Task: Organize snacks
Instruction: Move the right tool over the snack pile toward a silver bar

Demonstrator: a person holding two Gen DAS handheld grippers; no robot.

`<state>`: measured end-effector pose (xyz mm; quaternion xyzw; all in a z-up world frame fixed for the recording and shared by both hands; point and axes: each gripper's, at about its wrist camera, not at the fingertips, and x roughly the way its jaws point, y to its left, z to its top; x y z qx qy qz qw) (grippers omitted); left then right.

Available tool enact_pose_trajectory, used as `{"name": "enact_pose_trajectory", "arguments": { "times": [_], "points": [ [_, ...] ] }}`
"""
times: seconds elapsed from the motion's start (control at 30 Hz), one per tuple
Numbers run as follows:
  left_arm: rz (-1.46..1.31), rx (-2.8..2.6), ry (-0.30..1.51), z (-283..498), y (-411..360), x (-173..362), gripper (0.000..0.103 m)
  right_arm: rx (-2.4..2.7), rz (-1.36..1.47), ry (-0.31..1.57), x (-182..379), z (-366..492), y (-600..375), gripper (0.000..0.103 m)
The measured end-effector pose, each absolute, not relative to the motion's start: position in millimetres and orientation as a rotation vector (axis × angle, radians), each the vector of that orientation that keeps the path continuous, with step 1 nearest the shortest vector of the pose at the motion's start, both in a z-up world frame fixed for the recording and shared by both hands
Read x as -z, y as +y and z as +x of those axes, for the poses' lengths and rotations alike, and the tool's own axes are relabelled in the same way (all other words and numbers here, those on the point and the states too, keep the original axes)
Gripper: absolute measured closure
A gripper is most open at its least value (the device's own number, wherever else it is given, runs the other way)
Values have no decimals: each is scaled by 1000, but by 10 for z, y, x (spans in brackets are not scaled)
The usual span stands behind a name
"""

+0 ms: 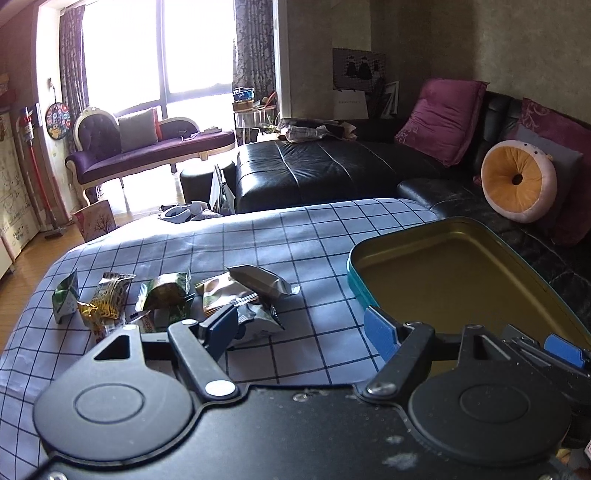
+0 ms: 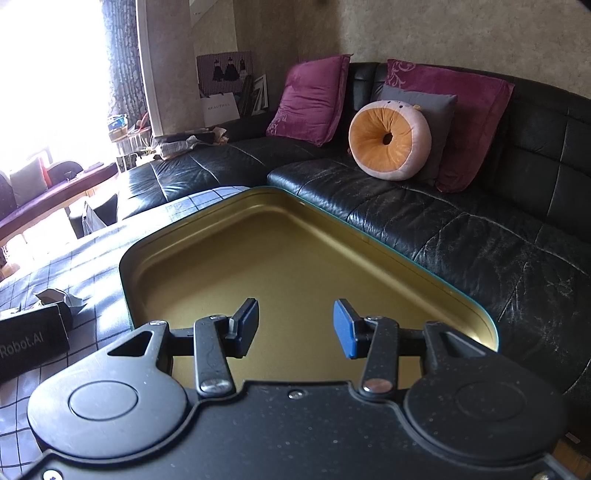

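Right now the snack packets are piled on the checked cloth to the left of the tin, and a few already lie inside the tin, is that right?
Not quite: the tin is empty, as the right wrist view shows. The snack packets do lie on the checked cloth to its left.

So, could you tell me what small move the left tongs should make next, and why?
Probably ease the open left tongs forward and down onto the nearest snack packet: the tin is empty, the packets lie loose on the checked cloth, and neither tongs holds anything.

Bright daylight was admitted through a tall window (image 1: 159, 51). A black leather sofa (image 2: 443, 221) was set against a beige wall (image 2: 424, 33).
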<state>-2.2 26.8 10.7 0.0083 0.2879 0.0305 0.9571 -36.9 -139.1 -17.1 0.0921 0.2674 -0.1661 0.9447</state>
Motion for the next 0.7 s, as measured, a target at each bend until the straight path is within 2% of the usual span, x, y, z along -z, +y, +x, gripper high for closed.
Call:
{"name": "enact_pose_trajectory", "arguments": {
  "times": [0.13, 0.27, 0.53, 0.7],
  "points": [
    [9, -105, 564, -37, 343, -130, 25, 337, 172, 544, 162, -356, -1323, 50],
    [-16, -132, 572, -25, 466, -127, 30, 332, 158, 530, 145, -364, -1260, 50],
    [-24, -198, 579, 3, 735, -84, 30, 338, 153, 483, 111, -364, -1104, 50],
    [-50, -248, 588, 15, 966, -75, 35, 301, 170, 469, 74, -352, -997, 50]
  ]
}}
